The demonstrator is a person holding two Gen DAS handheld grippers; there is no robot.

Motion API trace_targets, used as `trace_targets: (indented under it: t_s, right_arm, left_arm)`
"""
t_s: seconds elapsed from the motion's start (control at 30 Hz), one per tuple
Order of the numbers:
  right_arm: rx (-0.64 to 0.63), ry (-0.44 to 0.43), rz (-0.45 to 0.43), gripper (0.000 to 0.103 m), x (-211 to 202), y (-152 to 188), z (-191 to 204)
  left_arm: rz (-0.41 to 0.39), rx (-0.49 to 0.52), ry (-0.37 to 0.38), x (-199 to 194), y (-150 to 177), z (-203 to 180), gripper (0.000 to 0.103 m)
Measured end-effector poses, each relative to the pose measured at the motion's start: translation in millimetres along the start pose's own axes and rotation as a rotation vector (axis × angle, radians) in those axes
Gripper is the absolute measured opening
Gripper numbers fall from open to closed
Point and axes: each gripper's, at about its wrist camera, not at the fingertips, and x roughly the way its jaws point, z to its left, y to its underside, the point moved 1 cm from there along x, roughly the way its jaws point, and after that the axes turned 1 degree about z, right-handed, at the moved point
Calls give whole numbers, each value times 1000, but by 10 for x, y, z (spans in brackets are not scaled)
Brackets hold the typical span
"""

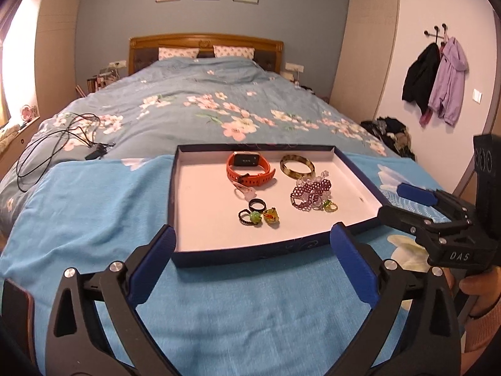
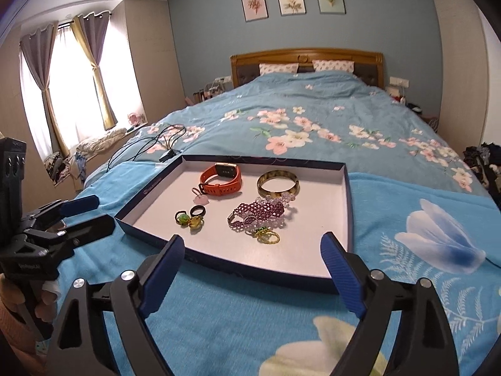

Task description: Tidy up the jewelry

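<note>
Tongs [image 1: 253,238] gaping, tray [image 1: 250,253] ahead, cables [image 1: 56,144] left

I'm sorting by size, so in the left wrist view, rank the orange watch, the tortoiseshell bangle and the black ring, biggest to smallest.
1. orange watch
2. tortoiseshell bangle, somewhat smaller
3. black ring, clearly smallest
</note>
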Motion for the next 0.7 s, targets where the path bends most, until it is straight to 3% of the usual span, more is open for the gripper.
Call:
trace_targets:
  t_s: [0.4, 0.7]
  right_arm:
    - [-47, 82, -211, 96, -629, 205, 210]
    - [-46, 170, -350, 96, -979, 270, 240]
  left_arm:
    - [-219, 4, -73, -777, 244, -68, 97]
    - [-333, 7, -76, -1190, 419, -200, 97]
